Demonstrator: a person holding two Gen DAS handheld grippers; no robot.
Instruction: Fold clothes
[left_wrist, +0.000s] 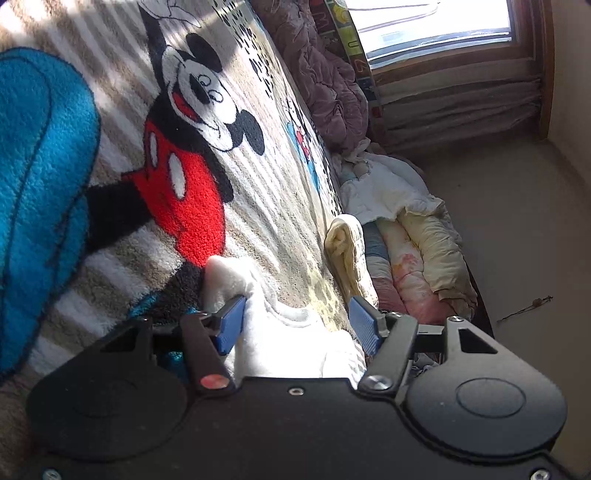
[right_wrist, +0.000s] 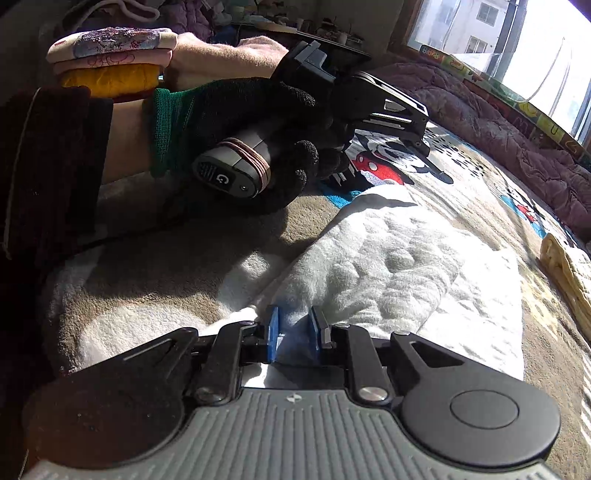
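Bed blanket (right_wrist: 461, 177) carries the white garment (right_wrist: 388, 258), which we judge soft, light and limp, best held at an edge; right hand-held gripper (right_wrist: 294, 332) pinches its hem, left hand-held gripper (left_wrist: 295, 325) spread over it

A Mickey Mouse blanket (left_wrist: 207, 155) covers the bed, a purple quilt (left_wrist: 325, 85) bunched beside the window (left_wrist: 436, 26).
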